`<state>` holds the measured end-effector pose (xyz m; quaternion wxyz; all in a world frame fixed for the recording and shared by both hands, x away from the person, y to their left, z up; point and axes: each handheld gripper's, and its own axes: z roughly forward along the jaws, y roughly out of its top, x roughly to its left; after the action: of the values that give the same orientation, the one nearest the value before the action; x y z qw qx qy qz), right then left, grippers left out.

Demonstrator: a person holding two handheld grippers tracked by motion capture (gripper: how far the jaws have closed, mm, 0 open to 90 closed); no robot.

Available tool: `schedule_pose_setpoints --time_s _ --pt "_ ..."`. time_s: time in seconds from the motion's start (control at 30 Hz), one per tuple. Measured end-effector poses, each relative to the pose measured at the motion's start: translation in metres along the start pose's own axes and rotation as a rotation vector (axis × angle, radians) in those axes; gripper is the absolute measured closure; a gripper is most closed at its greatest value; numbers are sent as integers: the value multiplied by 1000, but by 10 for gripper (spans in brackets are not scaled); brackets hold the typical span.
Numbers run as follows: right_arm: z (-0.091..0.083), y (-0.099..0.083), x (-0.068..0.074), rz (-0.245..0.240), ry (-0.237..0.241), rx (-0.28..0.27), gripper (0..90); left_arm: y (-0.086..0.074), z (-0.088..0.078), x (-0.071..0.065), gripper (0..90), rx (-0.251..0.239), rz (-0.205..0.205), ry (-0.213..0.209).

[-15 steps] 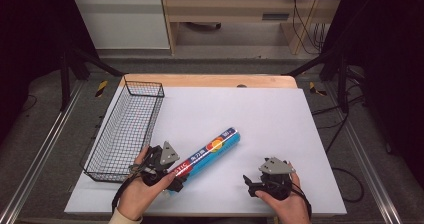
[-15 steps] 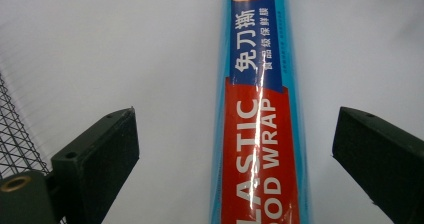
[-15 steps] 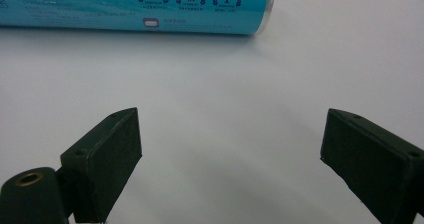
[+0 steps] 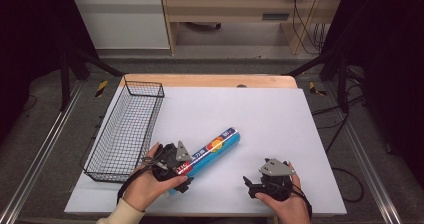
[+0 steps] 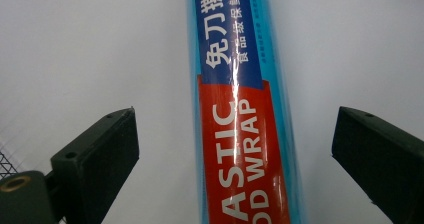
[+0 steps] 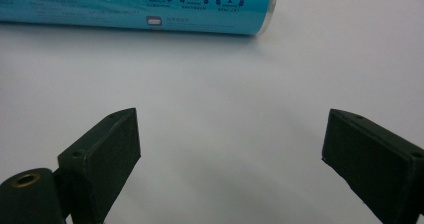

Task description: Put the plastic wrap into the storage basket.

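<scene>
Two hands: both come in from the near edge of the table [image 4: 280, 109], one gripper in each, well apart from one another.
Left hand: the left hand [image 4: 147, 186] lies low on the white surface near the front left, fingers curled around the body of its tool, a pale sleeve cuff at the wrist.
Left gripper: the left gripper [image 4: 184, 176] straddles the near end of the plastic wrap roll [image 4: 212, 151]; in its own view the black jaws stand wide apart with the roll [image 5: 240, 124] running up between them, clear table on either side of it, so the pads are released and not pressing.
Right hand: the right hand [image 4: 282, 199] rests at the front right, wrist bent so the tool points left, toward the roll.
Right gripper: the right gripper [image 4: 248, 184] is spread open over bare table, nothing between its jaws; the roll [image 6: 150, 6] lies across the top of its view, well ahead.
Roll: it lies flat and slanted, near end by the left hand, far end pointing toward the table's middle.
Wire basket: the wire basket [image 4: 127, 129] sits along the left edge, just beside the left hand.
</scene>
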<state>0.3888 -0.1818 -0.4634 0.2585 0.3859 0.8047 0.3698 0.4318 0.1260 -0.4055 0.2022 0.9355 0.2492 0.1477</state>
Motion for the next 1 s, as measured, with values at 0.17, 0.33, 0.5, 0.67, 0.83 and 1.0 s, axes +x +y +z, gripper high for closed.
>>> schedule_pose_setpoints --time_s 0.17,0.33,0.5,0.67,0.83,1.0 --pt "-1 1 -1 3 9 -15 95 15 4 6 61 39 -5 -24" --pt "-1 1 -1 0 16 -17 99 26 9 6 66 38 -13 -27" --pt "-1 1 0 1 20 -15 99 42 24 2 68 54 21 -20" --pt "0 1 0 6 23 -5 99 53 38 4 74 58 17 -29" --pt "-1 1 0 11 26 -6 101 61 49 6 92 82 23 -33" --pt "0 0 0 14 29 -2 101 61 55 10 107 49 -2 -44"
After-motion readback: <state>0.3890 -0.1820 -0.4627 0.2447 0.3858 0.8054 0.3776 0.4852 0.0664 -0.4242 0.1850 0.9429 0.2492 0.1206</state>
